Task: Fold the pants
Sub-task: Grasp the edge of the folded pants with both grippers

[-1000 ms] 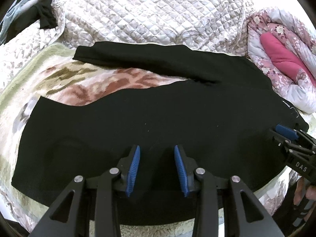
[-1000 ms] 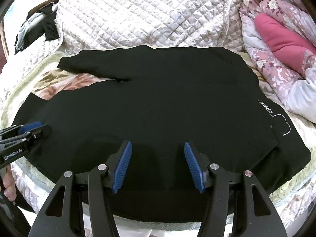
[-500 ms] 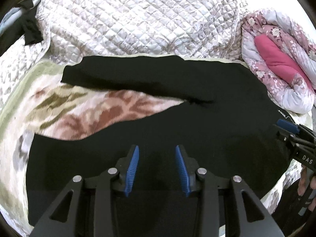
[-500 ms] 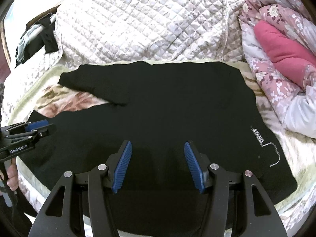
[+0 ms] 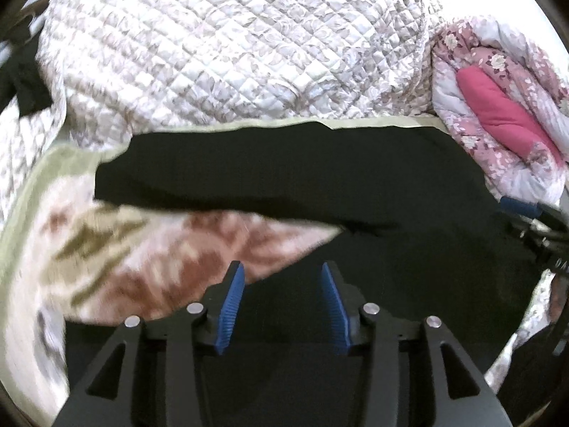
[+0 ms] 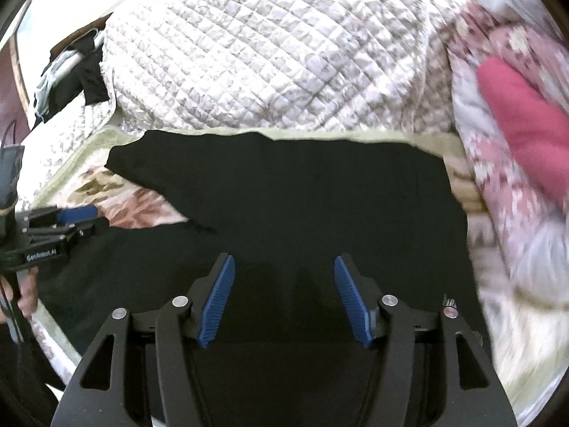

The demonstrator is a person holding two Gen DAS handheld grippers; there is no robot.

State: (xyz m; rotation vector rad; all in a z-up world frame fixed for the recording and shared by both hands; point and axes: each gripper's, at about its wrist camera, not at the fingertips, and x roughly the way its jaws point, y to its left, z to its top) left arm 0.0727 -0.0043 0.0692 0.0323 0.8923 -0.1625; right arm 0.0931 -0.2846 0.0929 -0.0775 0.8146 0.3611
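Black pants (image 5: 409,245) lie spread on a patterned blanket (image 5: 117,252), the two legs apart and pointing left, the waist to the right; they also show in the right wrist view (image 6: 313,195). My left gripper (image 5: 281,302) is open, low over the near leg close to the crotch. My right gripper (image 6: 284,299) is open, low over the near waist part. Each gripper shows at the edge of the other's view: the right one (image 5: 533,224) and the left one (image 6: 67,220). Neither holds cloth.
A quilted white cover (image 5: 227,53) is heaped behind the pants. A floral quilt with a pink lining (image 5: 498,114) lies at the right, touching the waist end. Dark clothes (image 6: 71,71) hang at the far left. The bed's near edge is just below the grippers.
Both grippers have moved forward over the pants, away from the near edge, and stayed open. The pants have not moved.
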